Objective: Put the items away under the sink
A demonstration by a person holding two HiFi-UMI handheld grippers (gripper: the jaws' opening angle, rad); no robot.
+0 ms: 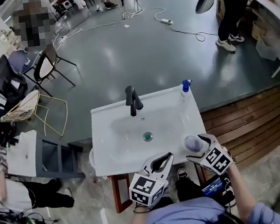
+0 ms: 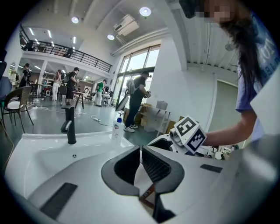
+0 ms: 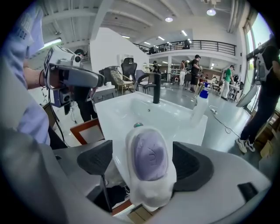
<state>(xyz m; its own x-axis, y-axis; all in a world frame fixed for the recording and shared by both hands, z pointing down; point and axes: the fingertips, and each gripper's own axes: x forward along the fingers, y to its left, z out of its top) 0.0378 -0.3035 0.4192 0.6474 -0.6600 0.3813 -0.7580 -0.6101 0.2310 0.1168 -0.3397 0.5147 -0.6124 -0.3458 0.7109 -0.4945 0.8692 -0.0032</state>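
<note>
I've got a wicker chair (image 1: 23, 108) off to the left with a black office chair (image 1: 7, 82) behind it, a power strip (image 1: 167, 21) on the grey floor (image 1: 138, 58), and a person (image 1: 232, 6) standing far right.

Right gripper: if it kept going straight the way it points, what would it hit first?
The purple-topped white bottle between the open jaws of the right gripper; beyond it, probably the sink.

You've got a white bottle (image 1: 193, 143) w/ purple cap, cap up, at sink's (image 1: 103, 139) near right corner; blue-capped pump bottle (image 1: 185, 89) upright at far right.
</note>
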